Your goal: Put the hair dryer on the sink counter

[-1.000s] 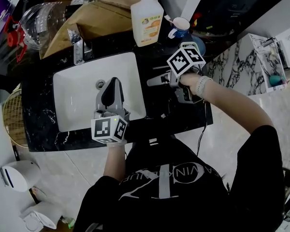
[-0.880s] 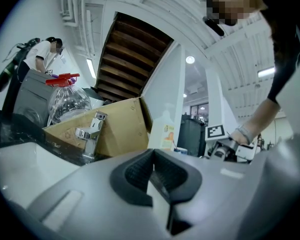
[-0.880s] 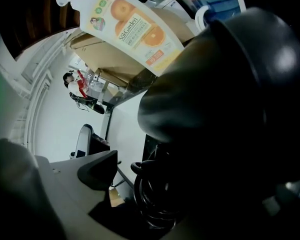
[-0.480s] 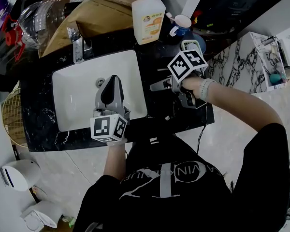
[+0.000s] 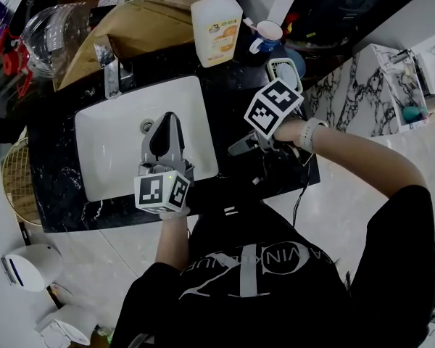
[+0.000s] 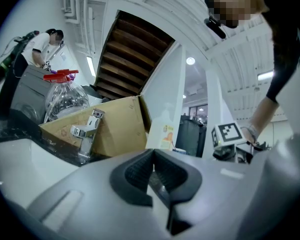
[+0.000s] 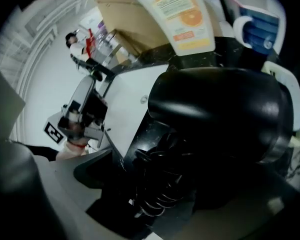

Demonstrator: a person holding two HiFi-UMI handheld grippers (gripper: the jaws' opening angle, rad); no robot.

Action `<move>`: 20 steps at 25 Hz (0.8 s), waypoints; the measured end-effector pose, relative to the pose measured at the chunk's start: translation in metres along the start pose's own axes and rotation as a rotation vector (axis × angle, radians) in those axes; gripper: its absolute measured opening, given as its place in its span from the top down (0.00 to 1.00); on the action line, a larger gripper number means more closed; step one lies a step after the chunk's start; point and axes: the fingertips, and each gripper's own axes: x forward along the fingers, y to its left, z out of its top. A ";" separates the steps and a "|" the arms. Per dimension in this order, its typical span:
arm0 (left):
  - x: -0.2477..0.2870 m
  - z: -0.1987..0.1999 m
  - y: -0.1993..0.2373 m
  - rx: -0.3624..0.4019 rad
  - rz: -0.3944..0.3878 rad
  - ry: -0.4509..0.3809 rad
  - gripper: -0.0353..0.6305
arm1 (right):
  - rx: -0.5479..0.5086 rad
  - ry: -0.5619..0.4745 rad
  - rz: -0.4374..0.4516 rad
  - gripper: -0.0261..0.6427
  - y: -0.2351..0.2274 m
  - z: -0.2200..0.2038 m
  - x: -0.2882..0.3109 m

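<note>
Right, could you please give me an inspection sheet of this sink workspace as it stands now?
Surface: black marble sink counter around a white rectangular basin, chrome tap behind.
Job's things: black hair dryer lying on the counter, right of the basin.
Clutter: white pump soap bottle, white-and-blue mug, brown cardboard box, clear plastic jug.
Grippers: left gripper over the basin, tongs shut, empty; right gripper tongs opening, dryer before them, ungripped.
Cables: dryer's black coiled cord bunched beside it.
Surroundings: pale marble floor, white appliance low left.
</note>
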 end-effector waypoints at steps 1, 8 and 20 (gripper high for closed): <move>0.001 0.000 -0.001 -0.002 -0.002 0.000 0.95 | -0.064 0.046 -0.015 0.22 0.001 -0.004 0.001; 0.004 0.000 -0.001 -0.022 -0.002 -0.006 0.95 | -0.285 0.089 -0.139 0.19 -0.006 -0.023 0.002; 0.004 0.000 -0.005 -0.003 -0.004 0.011 0.95 | -0.201 -0.191 -0.093 0.24 -0.013 -0.027 -0.031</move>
